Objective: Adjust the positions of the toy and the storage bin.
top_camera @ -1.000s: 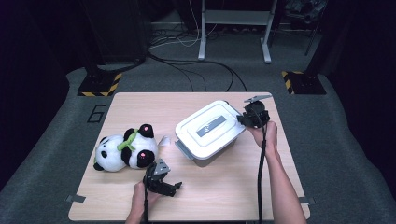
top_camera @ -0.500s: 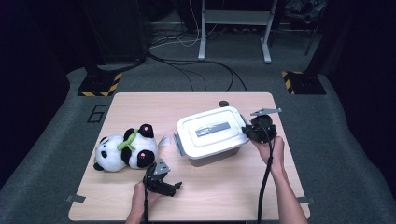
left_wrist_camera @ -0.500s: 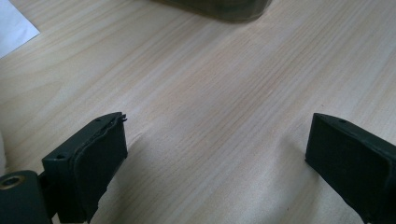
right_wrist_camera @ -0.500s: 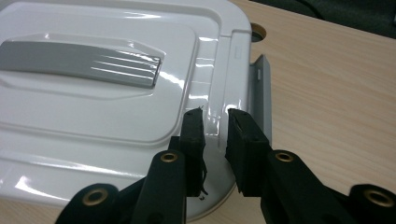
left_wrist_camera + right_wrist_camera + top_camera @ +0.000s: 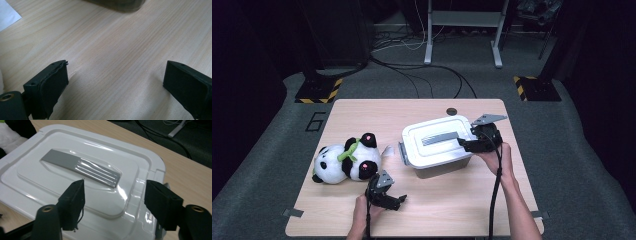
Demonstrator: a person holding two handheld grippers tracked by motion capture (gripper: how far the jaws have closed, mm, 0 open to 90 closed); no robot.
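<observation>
A white lidded plastic box [image 5: 439,145] with a grey strip on its lid [image 5: 80,167] sits on the wooden table [image 5: 472,200], right of centre. My right gripper [image 5: 467,144] hovers over the box's right end, open, its jaws spread above the lid [image 5: 113,202] with nothing between them. A plush panda [image 5: 344,160] with a green scarf lies on its side at the left. My left gripper [image 5: 399,201] rests low near the table's front edge, just right of the panda, open over bare wood [image 5: 115,80].
A small dark round spot [image 5: 451,111] marks the table's far edge. A white corner [image 5: 7,13] shows at the upper left of the left gripper view. Cables and stand legs [image 5: 462,30] lie on the floor beyond the table.
The box has turned and shifted toward the front of the table. My right gripper came down and nearer with it, from the box's far right corner to its right end. The left gripper stayed put.
</observation>
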